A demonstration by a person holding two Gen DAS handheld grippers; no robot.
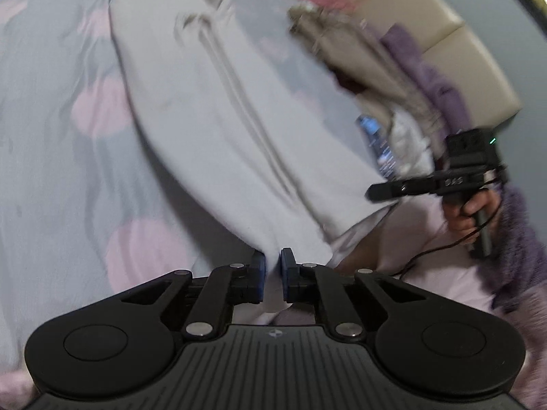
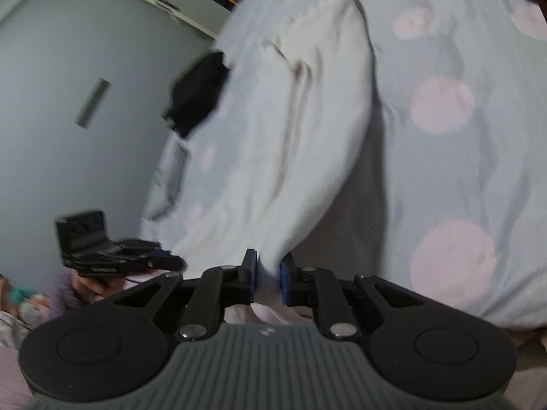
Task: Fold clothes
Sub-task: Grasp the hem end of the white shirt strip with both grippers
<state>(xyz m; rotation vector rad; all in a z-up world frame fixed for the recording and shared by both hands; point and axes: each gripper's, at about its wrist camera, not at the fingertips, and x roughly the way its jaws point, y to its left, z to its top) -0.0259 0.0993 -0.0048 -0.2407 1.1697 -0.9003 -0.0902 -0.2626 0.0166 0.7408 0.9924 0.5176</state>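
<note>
A pale grey-white garment (image 1: 218, 116) with a long raised seam stretches away from me over the bed. My left gripper (image 1: 272, 260) is shut on its near edge, cloth pinched between the blue pads. In the right wrist view the same garment (image 2: 290, 130) hangs lifted from my right gripper (image 2: 268, 262), which is shut on another part of its edge. The right gripper (image 1: 376, 192) also shows at the right of the left wrist view, held by a hand (image 1: 468, 212) in a purple fuzzy sleeve. The left gripper (image 2: 171, 259) appears at the lower left of the right wrist view.
The bed cover (image 2: 461, 157) is light blue with pink dots. A heap of other clothes (image 1: 369, 54), beige, purple and pink, lies against a beige headboard (image 1: 444, 34). A dark item (image 2: 198, 92) sits at the bed's far edge, beside a grey wall (image 2: 68, 68).
</note>
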